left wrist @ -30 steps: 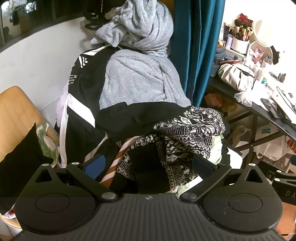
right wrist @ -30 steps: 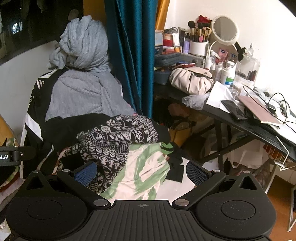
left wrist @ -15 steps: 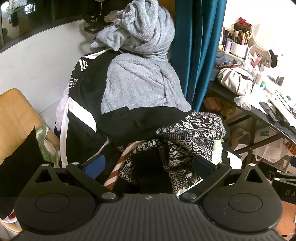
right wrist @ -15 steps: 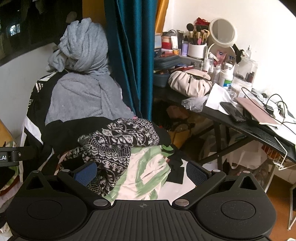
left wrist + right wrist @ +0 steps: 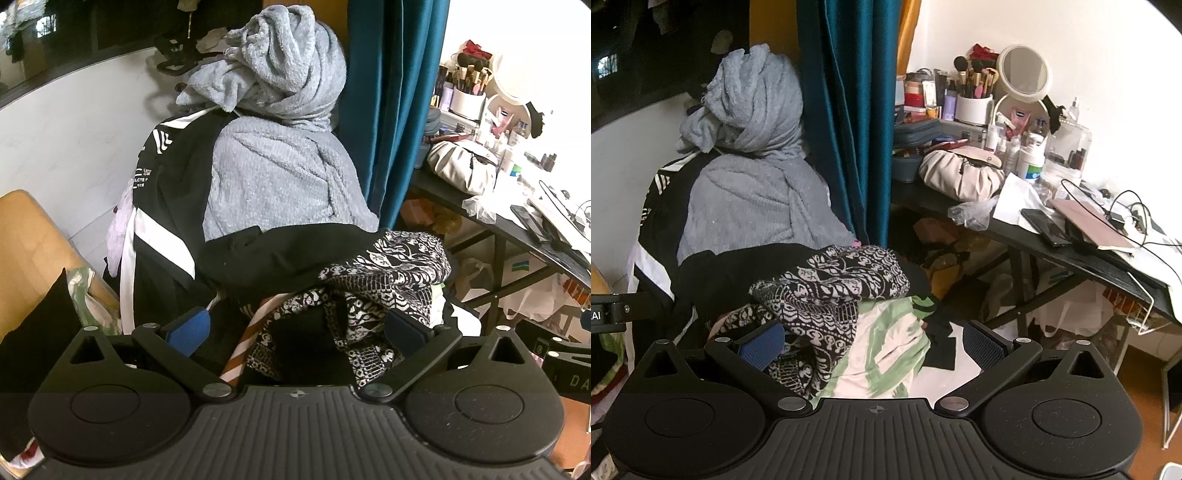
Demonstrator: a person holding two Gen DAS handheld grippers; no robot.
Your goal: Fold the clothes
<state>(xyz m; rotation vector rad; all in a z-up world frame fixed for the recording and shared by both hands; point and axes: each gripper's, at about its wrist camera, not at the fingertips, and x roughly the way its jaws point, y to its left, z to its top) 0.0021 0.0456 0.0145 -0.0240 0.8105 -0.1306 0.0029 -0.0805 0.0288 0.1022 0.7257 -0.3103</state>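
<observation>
Two tools face one heap of unfolded clothes, and both stand with their fingers apart, holding nothing. The left tool (image 5: 295, 328) hovers over the near side of the heap with the black-and-white patterned garment (image 5: 384, 273) draped between and beyond its blue pads, while the right tool (image 5: 873, 345) hovers over the pale green-and-white garment (image 5: 886, 350) that lies under the patterned one. Behind them a black garment (image 5: 266, 251), a grey fleece (image 5: 273, 177) and a black jacket with white stripes (image 5: 166, 206) are piled up, apparently against a chair; a cluttered counter (image 5: 1071, 254) stands to the right. The step looks like choosing and picking the first piece, with no folding begun. The next move probably calls for closing on one free edge of the patterned garment and lifting it clear without dragging its neighbours.
</observation>
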